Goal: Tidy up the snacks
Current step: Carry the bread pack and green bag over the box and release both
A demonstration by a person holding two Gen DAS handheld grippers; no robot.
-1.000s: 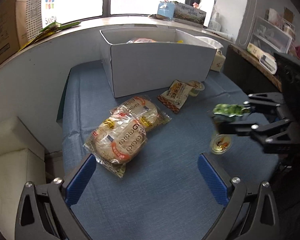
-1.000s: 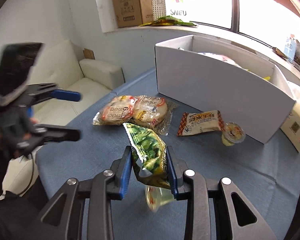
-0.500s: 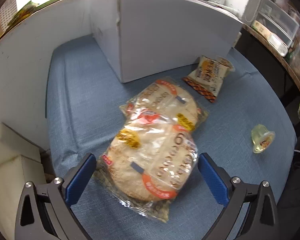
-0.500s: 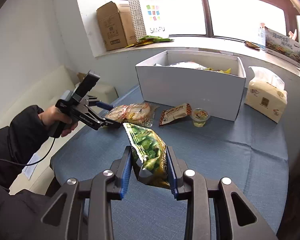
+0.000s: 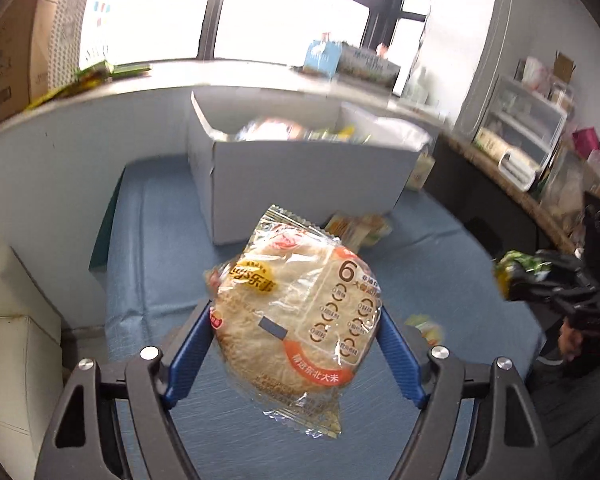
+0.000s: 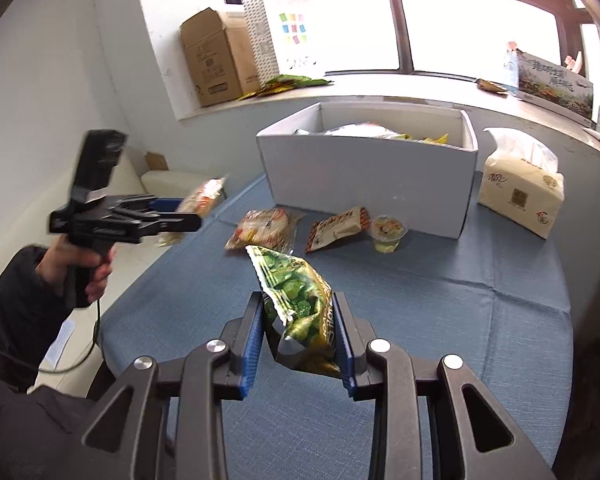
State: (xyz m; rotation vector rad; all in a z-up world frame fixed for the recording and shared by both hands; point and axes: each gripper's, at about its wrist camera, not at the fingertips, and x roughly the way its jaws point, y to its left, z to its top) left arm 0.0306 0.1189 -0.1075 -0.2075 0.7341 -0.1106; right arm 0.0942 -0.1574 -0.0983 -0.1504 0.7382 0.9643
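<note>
My left gripper has its jaws closing, blue pads pressed on a clear pack of round rice crackers held up off the blue table. The right wrist view shows this gripper and pack at the left, in a person's hand. My right gripper is shut on a green snack bag above the table's near side. An open white box with several snacks inside stands at the back.
On the table before the box lie a second rice cracker pack, an orange packet and a jelly cup. Another jelly cup sits nearer. A tissue pack stands right of the box. A white sofa lies left.
My left gripper dropped over the top rice cracker pack, closed on it and lifted it off the table. The right gripper drew back, keeping hold of the green bag.
</note>
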